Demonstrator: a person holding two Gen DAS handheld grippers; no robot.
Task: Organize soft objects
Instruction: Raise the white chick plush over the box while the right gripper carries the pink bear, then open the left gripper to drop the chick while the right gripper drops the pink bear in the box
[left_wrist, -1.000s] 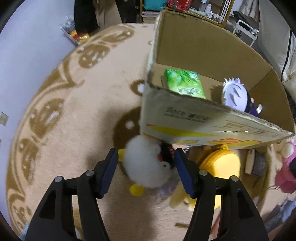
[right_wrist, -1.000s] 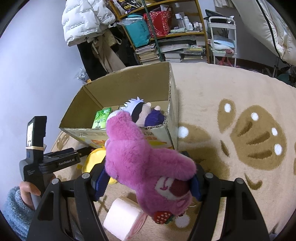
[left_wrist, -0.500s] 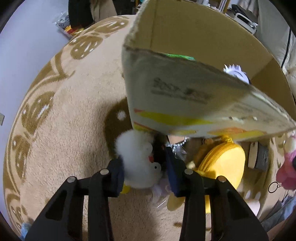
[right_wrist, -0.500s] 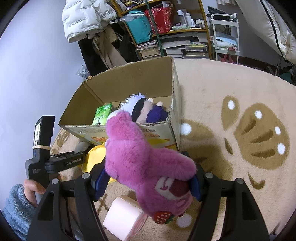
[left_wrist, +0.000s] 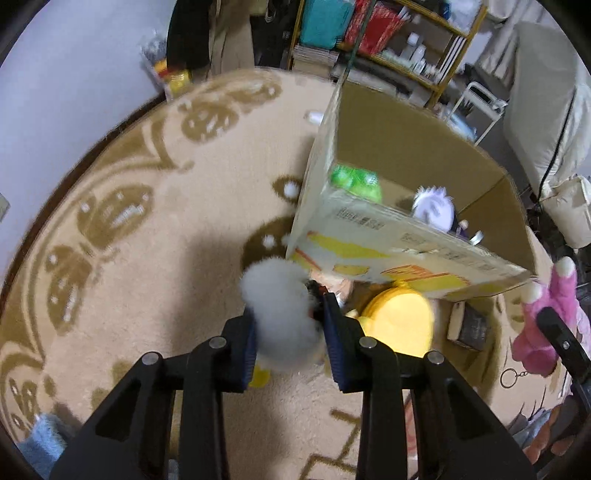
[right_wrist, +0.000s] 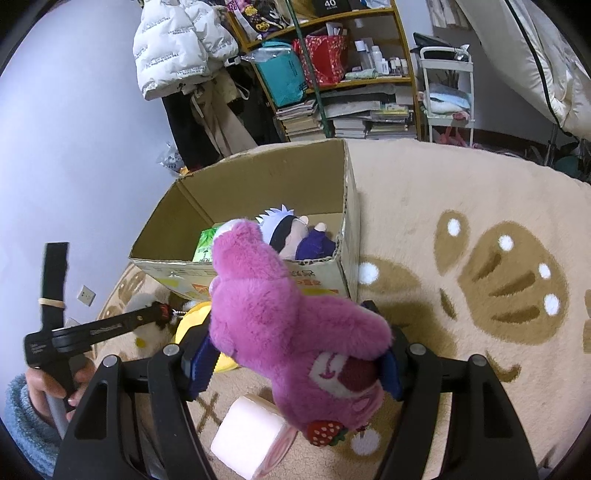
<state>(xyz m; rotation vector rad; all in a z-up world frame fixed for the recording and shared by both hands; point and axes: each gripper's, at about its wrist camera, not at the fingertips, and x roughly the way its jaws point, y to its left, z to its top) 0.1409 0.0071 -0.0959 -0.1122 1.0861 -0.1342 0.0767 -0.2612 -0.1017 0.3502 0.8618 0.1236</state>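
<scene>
Two grippers each hold a soft toy; the left gripper (left_wrist: 290, 345) is squeezed shut on a fluffy white plush (left_wrist: 279, 301), with its blue pads pressed into the fur on both sides; a little yellow foot (left_wrist: 259, 376) pokes out under the plush; the plush hangs low over the beige rug (left_wrist: 147, 258), just in front of the near wall of the cardboard box (left_wrist: 388, 251); the view here is a bit blurry. The right gripper (right_wrist: 295, 360) is squeezed shut on a pink bear plush (right_wrist: 280, 321), which has a red strawberry (right_wrist: 325, 432) by its face; the bear sits in front of the box, outside it. Inside the box lie a green packet (left_wrist: 356, 181) and a doll with white hair (right_wrist: 284, 230). A round yellow pouch (left_wrist: 400, 321) lies on the rug next to the box, just beside the white plush; a pink roll (right_wrist: 245, 435) lies under the bear.
</scene>
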